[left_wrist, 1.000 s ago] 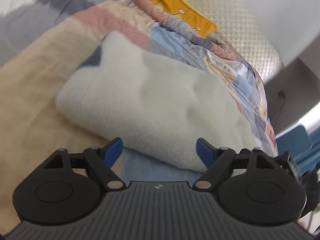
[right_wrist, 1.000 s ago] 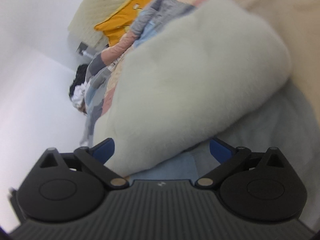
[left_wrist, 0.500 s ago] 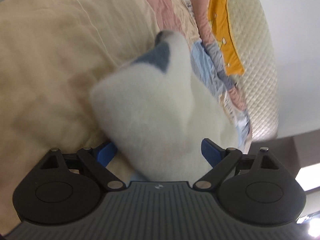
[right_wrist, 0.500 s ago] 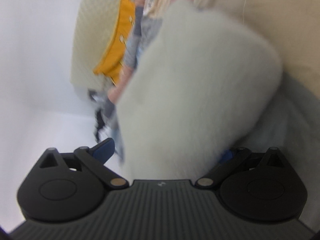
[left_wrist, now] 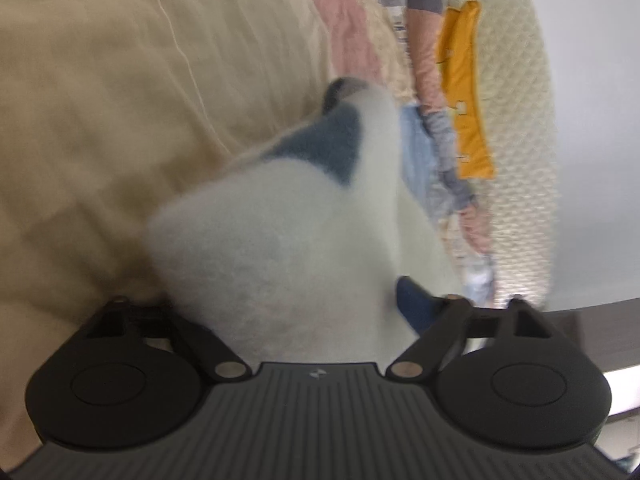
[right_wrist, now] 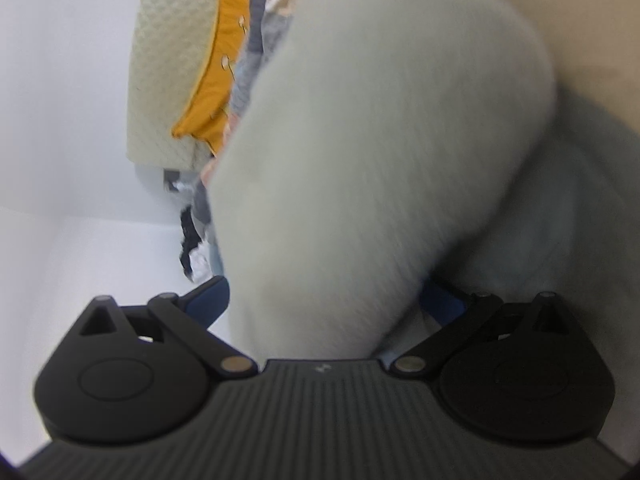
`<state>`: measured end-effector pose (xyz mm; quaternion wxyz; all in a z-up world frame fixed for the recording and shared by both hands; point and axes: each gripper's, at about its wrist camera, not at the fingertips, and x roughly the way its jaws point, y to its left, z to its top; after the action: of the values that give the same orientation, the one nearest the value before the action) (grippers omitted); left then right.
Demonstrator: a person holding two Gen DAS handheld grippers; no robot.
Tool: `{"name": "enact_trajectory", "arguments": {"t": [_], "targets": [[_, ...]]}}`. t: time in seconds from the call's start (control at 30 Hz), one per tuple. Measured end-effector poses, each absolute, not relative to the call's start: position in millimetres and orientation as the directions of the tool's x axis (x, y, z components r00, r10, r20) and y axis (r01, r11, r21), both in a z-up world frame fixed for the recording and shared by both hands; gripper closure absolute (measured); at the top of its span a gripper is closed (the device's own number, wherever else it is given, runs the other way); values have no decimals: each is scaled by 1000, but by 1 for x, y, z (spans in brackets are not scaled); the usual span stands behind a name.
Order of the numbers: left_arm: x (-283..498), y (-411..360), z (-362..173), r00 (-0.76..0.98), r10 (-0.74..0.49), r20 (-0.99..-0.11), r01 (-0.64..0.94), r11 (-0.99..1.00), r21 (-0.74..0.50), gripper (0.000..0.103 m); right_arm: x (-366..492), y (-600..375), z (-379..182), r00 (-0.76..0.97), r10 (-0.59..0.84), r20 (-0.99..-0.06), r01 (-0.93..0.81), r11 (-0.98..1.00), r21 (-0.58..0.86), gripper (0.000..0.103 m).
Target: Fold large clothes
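Observation:
A folded white fleece garment (left_wrist: 288,240) with a dark blue patch fills the middle of the left wrist view and lies between the wide-spread blue fingers of my left gripper (left_wrist: 294,304). The same fleece bundle (right_wrist: 380,152) fills the right wrist view, pushed deep between the spread fingers of my right gripper (right_wrist: 324,300). Both grippers stand open around the bundle's ends. The bundle looks raised off the beige bedspread (left_wrist: 100,100). The left gripper's left fingertip is hidden behind the fleece.
The patchwork quilt (left_wrist: 352,40) covers the bed behind the bundle. An orange pillow (left_wrist: 464,92) leans on a quilted cream headboard (left_wrist: 520,120); the pillow (right_wrist: 216,68) also shows in the right wrist view. A white wall (right_wrist: 68,120) lies left of the right gripper.
Both grippers have pushed further onto the bundle's ends and tilted; the fleece has come up from lying flat on the bed and now fills more of each view.

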<state>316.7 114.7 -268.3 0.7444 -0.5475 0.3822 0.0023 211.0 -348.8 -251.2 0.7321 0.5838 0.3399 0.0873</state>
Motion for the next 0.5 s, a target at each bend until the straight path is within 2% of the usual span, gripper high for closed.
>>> {"name": "enact_trajectory", "arguments": {"t": [0.17, 0.2, 0.33, 0.5], "targets": [[319, 113, -264, 717, -388, -579, -398, 453, -797, 42, 217, -353, -250, 767, 494, -410, 288, 306, 908, 0], [319, 113, -263, 720, -387, -576, -393, 457, -798, 44, 217, -357, -251, 779, 471, -413, 302, 295, 906, 4], [320, 112, -261, 732, -382, -564, -372, 471, -800, 48, 216, -373, -255, 812, 393, -431, 352, 259, 900, 18], [323, 114, -257, 736, -396, -550, -338, 489, -804, 51, 226, -371, -258, 814, 384, -436, 335, 304, 892, 18]]}}
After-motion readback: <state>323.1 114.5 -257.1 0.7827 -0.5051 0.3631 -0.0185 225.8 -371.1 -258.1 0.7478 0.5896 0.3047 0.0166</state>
